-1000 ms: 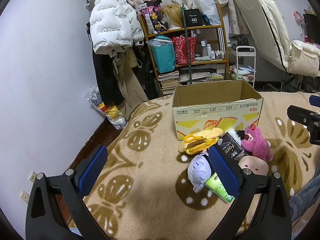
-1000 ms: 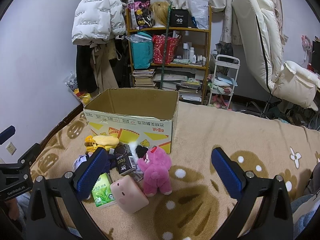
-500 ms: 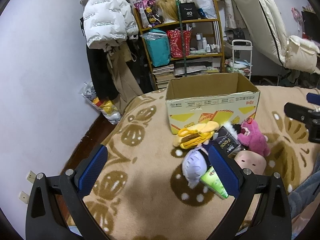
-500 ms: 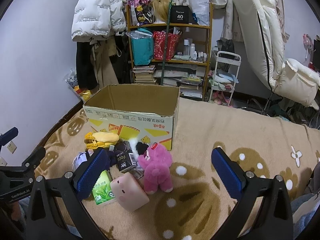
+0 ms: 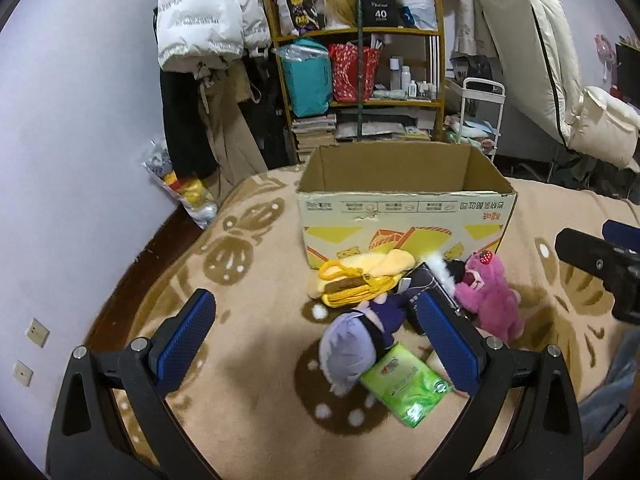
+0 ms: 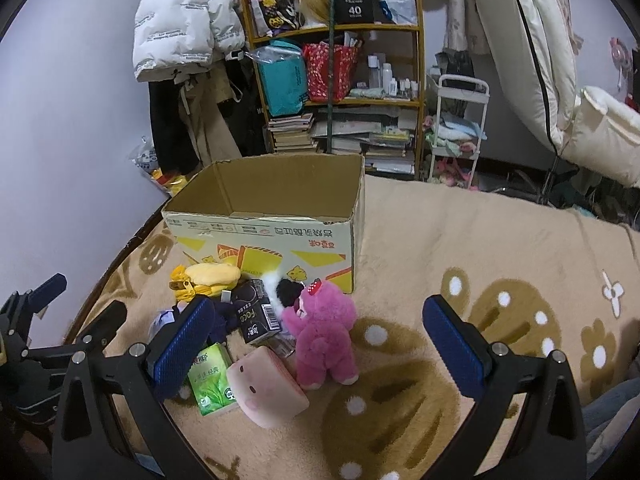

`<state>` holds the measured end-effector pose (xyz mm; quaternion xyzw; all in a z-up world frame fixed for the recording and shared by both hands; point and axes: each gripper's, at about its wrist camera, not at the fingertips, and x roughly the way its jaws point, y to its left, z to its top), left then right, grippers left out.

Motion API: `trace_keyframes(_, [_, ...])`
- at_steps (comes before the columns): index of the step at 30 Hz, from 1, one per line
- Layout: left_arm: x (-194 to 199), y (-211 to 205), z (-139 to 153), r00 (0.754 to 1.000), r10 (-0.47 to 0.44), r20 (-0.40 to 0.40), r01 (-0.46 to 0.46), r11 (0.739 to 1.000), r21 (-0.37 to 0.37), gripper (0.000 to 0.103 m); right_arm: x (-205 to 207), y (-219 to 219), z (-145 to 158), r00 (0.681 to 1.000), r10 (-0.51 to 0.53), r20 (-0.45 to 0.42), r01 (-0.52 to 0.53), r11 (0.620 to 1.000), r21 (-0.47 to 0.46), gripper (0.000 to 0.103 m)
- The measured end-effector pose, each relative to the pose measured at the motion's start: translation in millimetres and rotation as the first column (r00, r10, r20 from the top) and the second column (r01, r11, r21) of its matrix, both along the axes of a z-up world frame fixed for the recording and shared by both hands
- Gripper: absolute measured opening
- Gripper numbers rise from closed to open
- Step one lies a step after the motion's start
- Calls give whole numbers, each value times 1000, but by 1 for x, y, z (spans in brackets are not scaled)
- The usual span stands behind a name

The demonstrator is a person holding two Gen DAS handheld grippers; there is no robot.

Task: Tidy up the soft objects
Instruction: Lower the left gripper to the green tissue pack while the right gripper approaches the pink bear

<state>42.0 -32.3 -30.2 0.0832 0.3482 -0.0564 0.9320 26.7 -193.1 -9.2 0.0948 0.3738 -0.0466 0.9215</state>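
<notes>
An open cardboard box [image 5: 404,216] [image 6: 264,236] stands on the beige blanket. In front of it lies a pile: a pink plush bear [image 6: 324,340] [image 5: 490,296], a yellow plush [image 5: 360,276] [image 6: 212,274], a lavender doll [image 5: 352,350], a green tissue pack [image 5: 404,388] [image 6: 210,378], a pink squishy block [image 6: 266,388] and a black carton [image 6: 256,318]. My left gripper [image 5: 316,344] is open above the pile's left side. My right gripper [image 6: 320,344] is open, framing the pink bear. Both are empty.
A shelf [image 6: 340,80] crammed with bags, books and bottles stands behind the box. A white puffer jacket [image 5: 204,16] hangs on the wall. A white cart [image 6: 460,128] and a cream recliner [image 6: 560,60] stand at the right. The bed edge drops off at the left.
Both grippers have moved forward toward the pile and box, which look larger and nearer now. Jaws stayed open. Nothing was picked up.
</notes>
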Motion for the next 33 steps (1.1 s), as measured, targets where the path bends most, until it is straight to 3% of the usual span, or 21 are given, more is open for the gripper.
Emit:
trace_keyframes(11, [30,-14,-45,986,26,-162,-27,1000,-1,100,39,13,-23,996,33,-78,-45,987,-154,103])
trace_keyframes(22, [32,-29,-101,926,-32,-377,23,999,-28,100,77,0,-68,975,5,-224,-32,993,-115,103])
trace_keyframes(25, [30,-31,-108,914,-33,-403,24,999,-27,100,80,-2,-78,965,2,-264,-32,993,-110,103])
trace_keyframes(33, [37,-20,-118,877,-43,-478,-19,992,-124,100,91,-11,-101,937,-8,-348,-20,997,-76,103])
